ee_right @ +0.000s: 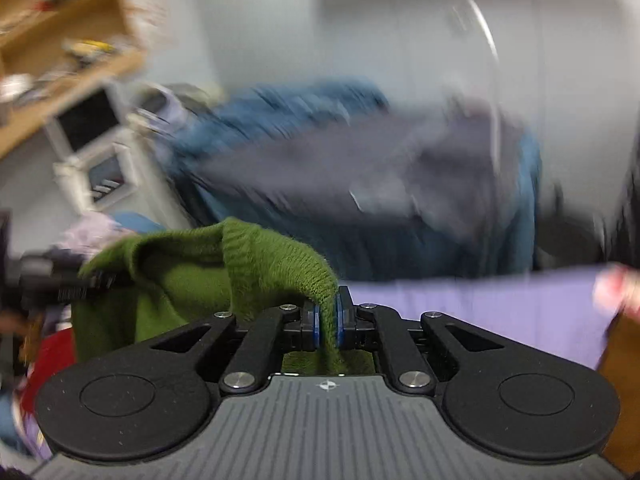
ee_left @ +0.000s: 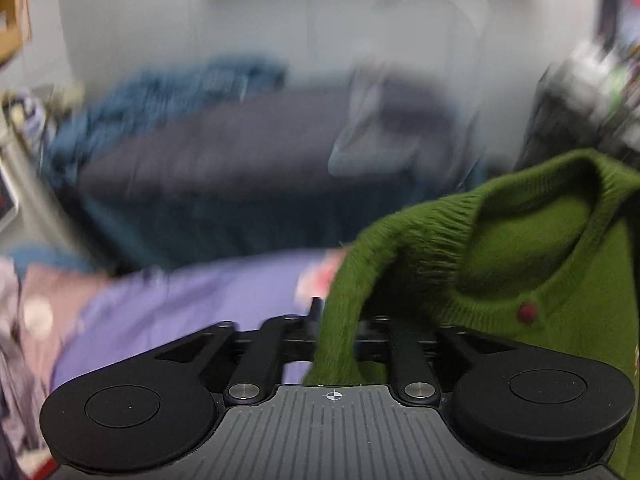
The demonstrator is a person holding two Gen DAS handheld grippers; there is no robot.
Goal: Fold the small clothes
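A green knit sweater (ee_left: 520,240) with a red button (ee_left: 527,312) hangs between my two grippers. In the left wrist view a ribbed strip of it drapes through my left gripper (ee_left: 344,312). The jaws stand apart around the strip and are mostly hidden by the knit. In the right wrist view my right gripper (ee_right: 328,320) is shut on a ribbed edge of the green sweater (ee_right: 192,280), which is pinched between the blue pads (ee_right: 317,322). A dark blurred shape at the sweater's far left corner (ee_right: 60,284) looks like the left gripper. Both views are motion-blurred.
A purple cloth (ee_left: 180,300) (ee_right: 480,308) covers the surface below. Behind it lies a heap of blue and dark grey fabric (ee_left: 240,152) (ee_right: 360,160). A wooden shelf (ee_right: 60,40) and white frames (ee_right: 100,152) stand at the left. Red cloth (ee_right: 52,356) lies under the sweater.
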